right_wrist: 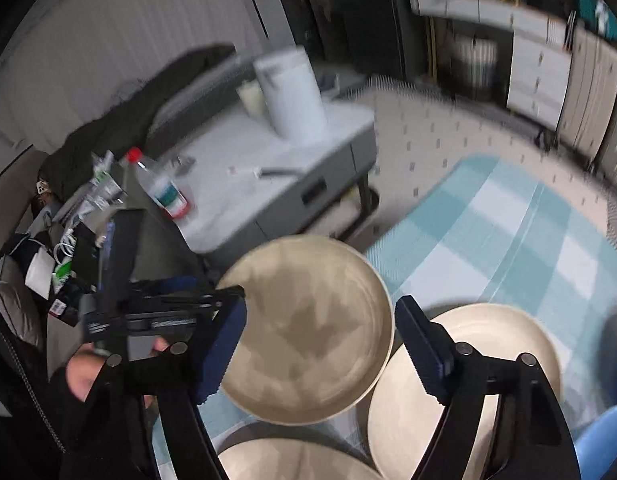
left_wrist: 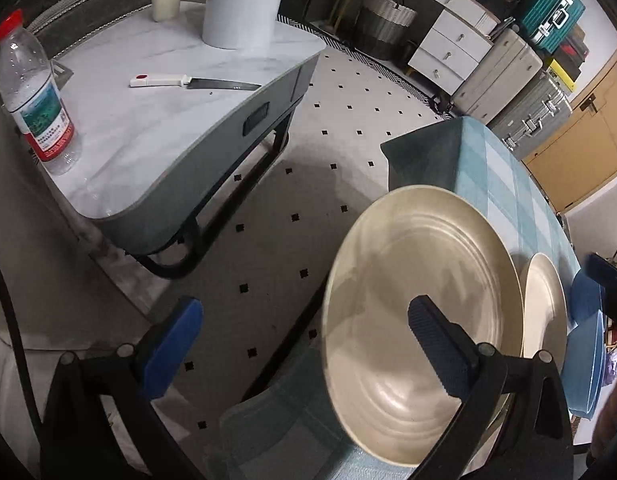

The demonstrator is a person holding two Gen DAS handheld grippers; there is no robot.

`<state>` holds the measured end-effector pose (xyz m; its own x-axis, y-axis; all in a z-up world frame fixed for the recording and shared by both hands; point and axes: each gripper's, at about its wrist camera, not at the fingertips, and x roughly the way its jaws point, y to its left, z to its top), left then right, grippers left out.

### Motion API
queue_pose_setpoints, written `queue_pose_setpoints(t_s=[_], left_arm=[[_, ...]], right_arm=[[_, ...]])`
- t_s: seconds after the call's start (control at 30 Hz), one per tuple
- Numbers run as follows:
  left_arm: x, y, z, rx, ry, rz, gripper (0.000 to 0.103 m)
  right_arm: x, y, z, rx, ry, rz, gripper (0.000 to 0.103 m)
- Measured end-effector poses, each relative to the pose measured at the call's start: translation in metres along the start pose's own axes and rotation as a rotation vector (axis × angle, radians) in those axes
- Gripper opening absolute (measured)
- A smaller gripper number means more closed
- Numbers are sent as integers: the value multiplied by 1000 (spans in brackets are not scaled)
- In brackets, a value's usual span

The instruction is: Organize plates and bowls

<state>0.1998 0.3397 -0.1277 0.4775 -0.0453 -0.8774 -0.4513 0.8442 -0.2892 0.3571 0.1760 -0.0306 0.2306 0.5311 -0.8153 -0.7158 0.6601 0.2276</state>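
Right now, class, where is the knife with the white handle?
In the left wrist view the knife lies flat at upper left on the grey marble-look table, between the water bottle and the tall white cylinder.

Pale floor (left_wrist: 348, 92) with small black diamond dots. Grey marble-topped side table (left_wrist: 156, 128) on dark legs. White drawer cabinet (left_wrist: 448, 40) along far wall; hard suitcases (left_wrist: 520, 92) stacked beside it. Checked teal cloth on tabletop (left_wrist: 508, 184).

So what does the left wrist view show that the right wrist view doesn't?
Only the left wrist view: the blue bowls at the right edge and the stacked suitcases. Only the right wrist view: a third cream plate at the bottom, a hand and the left gripper. Both: two cream plates, the checked tablecloth, the water bottle and the knife.
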Motion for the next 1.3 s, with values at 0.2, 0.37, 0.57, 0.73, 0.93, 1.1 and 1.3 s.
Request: queue_pose_setpoints(t_s=[0.2,0.37,0.57,0.73,0.93,1.1,1.3], left_arm=[[10,-3,-2,5,24,-19,101],[16,0,-4,-1,48,-28,101],[22,1,-5,-4,59,-43,101],[28,0,-7,7,82,-68,100],[29,1,-8,-12,86,-122,89],[24,-2,-7,0,64,-147,66],[21,-9,-5,12,83,-179,43]], right_arm=[[49,-20,6,-10,96,-41,64],[76,-38,6,-2,166,-43,54],[102,-46,9,-44,226,-101,53],[116,-53,7,-39,264,-93,49],[122,-49,5,-55,282,-103,35],[122,-45,5,-50,274,-92,25],[117,-43,4,-57,265,-100,21]])
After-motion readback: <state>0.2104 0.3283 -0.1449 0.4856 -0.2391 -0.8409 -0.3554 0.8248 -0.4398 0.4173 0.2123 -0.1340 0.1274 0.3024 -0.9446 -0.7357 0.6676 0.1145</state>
